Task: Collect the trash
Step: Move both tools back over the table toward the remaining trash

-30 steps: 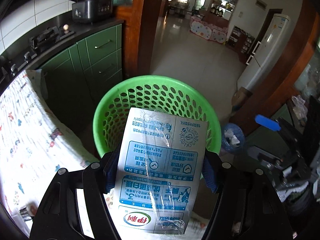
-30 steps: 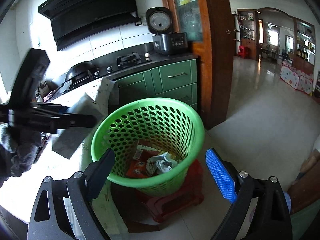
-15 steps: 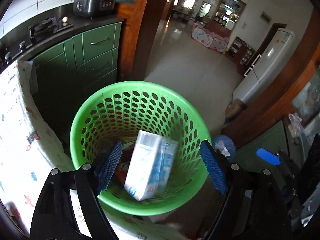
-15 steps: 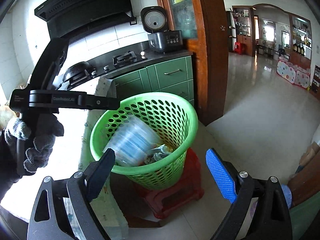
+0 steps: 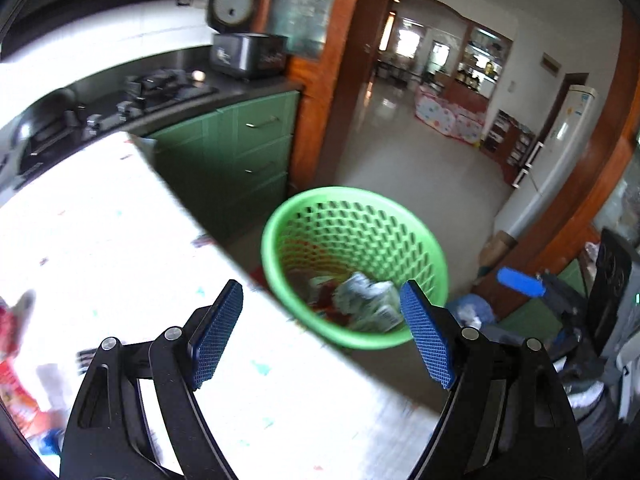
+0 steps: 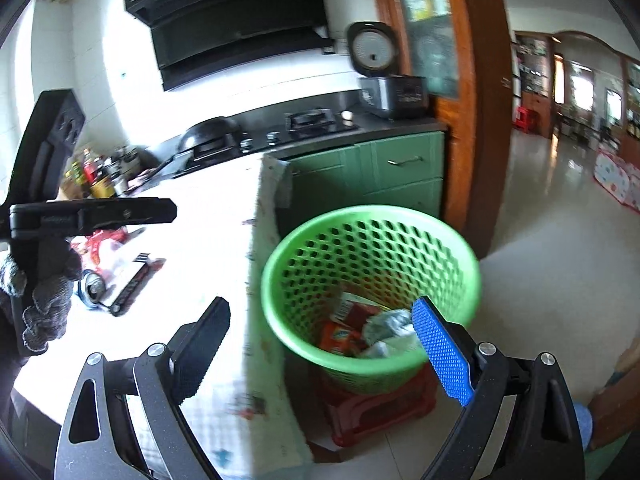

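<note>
Now you are holding both grippers released and empty; your left gripper (image 6: 92, 216) is hovering nearer the can (image 6: 91, 289), left of the green basket (image 6: 370, 280).

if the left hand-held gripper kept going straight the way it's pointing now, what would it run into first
Probably the edge of the cloth-covered table, with the green trash basket just beyond. The left hand-held gripper is open and empty; motion blur and unclear depth keep this from being sure.
</note>
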`<state>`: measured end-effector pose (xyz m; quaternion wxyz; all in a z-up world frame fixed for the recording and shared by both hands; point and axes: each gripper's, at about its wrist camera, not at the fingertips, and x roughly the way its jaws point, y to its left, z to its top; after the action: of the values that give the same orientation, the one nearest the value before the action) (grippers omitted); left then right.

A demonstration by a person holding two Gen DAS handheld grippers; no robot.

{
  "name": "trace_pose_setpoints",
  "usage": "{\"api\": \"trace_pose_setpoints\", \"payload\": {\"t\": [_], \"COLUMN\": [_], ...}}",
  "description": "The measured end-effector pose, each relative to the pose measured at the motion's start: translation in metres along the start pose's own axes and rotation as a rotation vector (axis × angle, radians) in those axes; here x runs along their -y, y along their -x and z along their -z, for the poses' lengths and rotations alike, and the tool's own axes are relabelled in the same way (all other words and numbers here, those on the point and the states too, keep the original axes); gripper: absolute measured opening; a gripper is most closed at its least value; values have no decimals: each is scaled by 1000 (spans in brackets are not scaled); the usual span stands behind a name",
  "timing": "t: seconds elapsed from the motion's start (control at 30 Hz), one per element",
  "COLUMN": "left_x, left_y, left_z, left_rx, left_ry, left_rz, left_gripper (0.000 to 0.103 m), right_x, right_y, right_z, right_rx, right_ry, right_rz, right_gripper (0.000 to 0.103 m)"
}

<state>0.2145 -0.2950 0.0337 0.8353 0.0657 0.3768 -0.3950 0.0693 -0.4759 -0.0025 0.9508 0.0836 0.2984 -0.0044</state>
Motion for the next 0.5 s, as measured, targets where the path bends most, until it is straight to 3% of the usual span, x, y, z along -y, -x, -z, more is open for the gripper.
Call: {"api": "trace_pose_setpoints", "payload": {"t": [0.23, 0.5], "left_x": [-65, -123], "left_y": [76, 119], "left_z": [38, 87], "left_rx": [55, -19], "left_ry": [25, -53], "left_rz": [-100, -187], "left_gripper": [80, 82], "right_x": [-53, -113], "right_y": [-21, -44], "right_z": [-13, -24], "right_rx": [-43, -90], "right_ry": [66, 115], "right_rz": [-95, -165], "right_gripper": [89, 89]}}
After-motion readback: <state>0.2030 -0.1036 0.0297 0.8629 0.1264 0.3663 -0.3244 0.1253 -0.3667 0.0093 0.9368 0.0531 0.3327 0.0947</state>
